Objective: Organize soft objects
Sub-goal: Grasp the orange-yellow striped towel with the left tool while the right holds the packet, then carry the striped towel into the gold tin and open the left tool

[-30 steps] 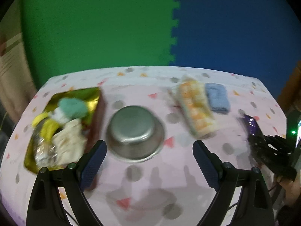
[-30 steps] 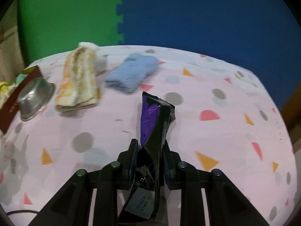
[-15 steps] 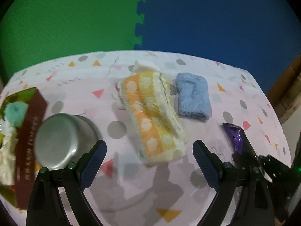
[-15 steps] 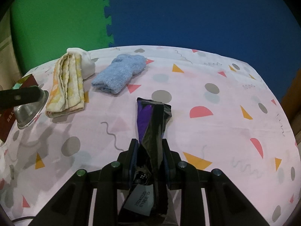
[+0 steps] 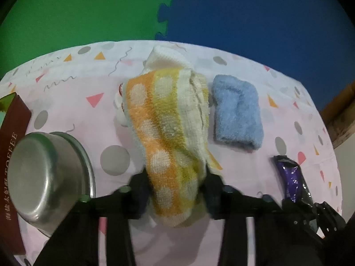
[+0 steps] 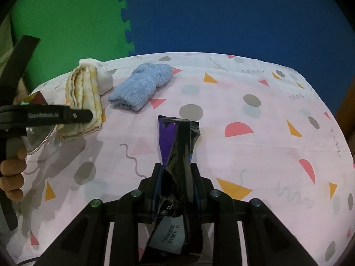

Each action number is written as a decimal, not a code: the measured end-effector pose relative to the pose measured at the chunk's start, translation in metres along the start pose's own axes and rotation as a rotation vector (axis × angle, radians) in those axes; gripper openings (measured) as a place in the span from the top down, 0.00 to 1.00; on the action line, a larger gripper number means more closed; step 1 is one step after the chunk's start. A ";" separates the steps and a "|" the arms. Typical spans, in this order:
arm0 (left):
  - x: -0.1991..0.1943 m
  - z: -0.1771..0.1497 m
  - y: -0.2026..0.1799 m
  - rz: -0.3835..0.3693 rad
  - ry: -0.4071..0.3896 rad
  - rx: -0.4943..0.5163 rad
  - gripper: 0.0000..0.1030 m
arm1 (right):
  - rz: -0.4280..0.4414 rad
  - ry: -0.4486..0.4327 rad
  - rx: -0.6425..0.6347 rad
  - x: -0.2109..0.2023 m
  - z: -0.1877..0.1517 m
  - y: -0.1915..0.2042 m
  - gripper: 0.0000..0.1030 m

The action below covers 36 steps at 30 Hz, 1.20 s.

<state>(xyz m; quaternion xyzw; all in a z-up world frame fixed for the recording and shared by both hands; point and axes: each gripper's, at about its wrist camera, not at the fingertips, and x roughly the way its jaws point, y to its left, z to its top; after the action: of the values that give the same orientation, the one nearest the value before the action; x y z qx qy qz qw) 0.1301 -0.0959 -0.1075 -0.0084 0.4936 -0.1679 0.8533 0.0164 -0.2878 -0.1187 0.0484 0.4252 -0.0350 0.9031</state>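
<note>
A folded orange and yellow spotted towel (image 5: 164, 115) lies on the pink patterned tablecloth (image 5: 66, 102). My left gripper (image 5: 176, 188) has its jaws closing, with the pads pinching the towel's near end from both sides. One of its fingers (image 6: 66, 116) shows side-on in the right wrist view, across the towel (image 6: 82, 93). A white cloth (image 5: 166, 57) sticks out behind the towel. A folded blue cloth (image 5: 236, 113) lies just to its right. My right gripper (image 6: 177, 177) is shut on a black and purple packet (image 6: 177, 137), held just over the cloth.
An upturned steel bowl (image 5: 46, 177) sits left of the towel, next to a brown toffee box (image 5: 13, 128). A hand (image 6: 11, 173) holds the left gripper's handle. Green and blue foam mats (image 5: 199, 11) back the table. A wooden edge (image 5: 339, 115) stands at the right.
My left gripper swung right from over the bowl to the spotted towel, dropped lower, and its wide jaws closed onto the towel's near end. The right gripper stayed put with the packet.
</note>
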 end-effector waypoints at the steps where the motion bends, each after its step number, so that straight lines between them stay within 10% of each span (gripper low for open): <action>1: -0.002 0.000 0.000 -0.007 0.004 0.003 0.73 | 0.001 0.000 0.001 0.000 0.000 0.000 0.76; 36: -0.103 -0.038 0.015 0.048 -0.040 0.123 0.75 | 0.000 0.000 0.001 0.000 0.001 0.001 0.76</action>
<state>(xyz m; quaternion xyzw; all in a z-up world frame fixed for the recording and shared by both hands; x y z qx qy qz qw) 0.0551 -0.0455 -0.0431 0.0523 0.4653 -0.1772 0.8657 0.0174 -0.2874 -0.1175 0.0490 0.4252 -0.0351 0.9031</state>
